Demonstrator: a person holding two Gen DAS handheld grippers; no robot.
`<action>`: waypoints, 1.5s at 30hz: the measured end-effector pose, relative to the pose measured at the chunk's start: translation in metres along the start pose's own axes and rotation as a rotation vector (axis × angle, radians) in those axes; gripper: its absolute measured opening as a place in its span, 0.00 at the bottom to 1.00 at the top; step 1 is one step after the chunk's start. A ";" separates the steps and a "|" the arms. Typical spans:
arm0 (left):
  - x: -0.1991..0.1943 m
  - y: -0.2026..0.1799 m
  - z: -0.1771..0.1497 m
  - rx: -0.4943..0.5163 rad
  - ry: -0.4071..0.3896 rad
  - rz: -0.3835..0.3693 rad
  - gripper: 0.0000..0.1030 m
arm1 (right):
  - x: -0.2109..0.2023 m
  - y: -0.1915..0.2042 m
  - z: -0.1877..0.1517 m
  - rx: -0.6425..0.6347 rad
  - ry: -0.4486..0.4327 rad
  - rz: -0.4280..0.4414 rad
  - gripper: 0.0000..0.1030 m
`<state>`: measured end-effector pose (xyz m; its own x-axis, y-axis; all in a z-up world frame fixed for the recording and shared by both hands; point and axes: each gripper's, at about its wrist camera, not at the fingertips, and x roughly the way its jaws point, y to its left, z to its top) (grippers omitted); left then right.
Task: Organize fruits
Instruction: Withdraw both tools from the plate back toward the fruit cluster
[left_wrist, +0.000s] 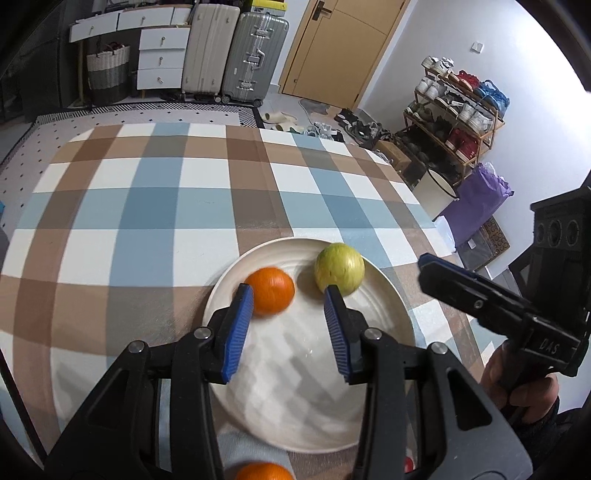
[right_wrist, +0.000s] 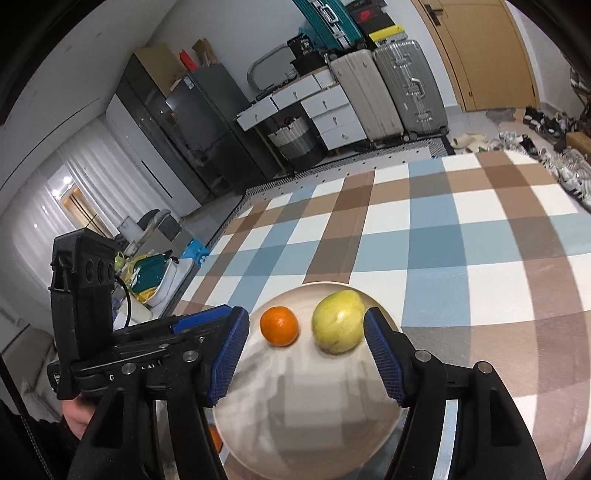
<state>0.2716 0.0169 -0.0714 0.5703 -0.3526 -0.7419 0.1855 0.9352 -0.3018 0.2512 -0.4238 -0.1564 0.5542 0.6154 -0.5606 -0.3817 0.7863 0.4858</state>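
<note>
Between the blue pads of the left gripper (left_wrist: 288, 328) nothing is held; its jaws stand apart over the white plate (left_wrist: 384, 295), with the orange (left_wrist: 271, 293) just past the left pad at about eleven o'clock and the green fruit (left_wrist: 339, 268) at one o'clock. The right gripper (right_wrist: 306, 354) is likewise spread and empty, the green fruit just inside its right pad. Another orange (left_wrist: 264, 472) lies at six o'clock, below the plate. Both plated fruits look firm, round and likely to roll, the green one heavier; a squeeze across the widest middle seems safest.
</note>
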 end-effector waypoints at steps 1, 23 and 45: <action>-0.004 -0.001 -0.003 0.000 -0.003 0.007 0.36 | -0.004 0.002 -0.001 -0.004 -0.006 -0.002 0.67; -0.091 -0.034 -0.063 0.025 -0.106 0.125 0.77 | -0.073 0.070 -0.058 -0.189 -0.151 -0.070 0.84; -0.137 -0.037 -0.142 -0.011 -0.114 0.227 0.99 | -0.113 0.082 -0.118 -0.169 -0.192 -0.116 0.99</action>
<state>0.0730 0.0257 -0.0443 0.6829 -0.1265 -0.7195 0.0337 0.9893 -0.1419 0.0698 -0.4222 -0.1324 0.7255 0.5116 -0.4604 -0.4165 0.8589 0.2981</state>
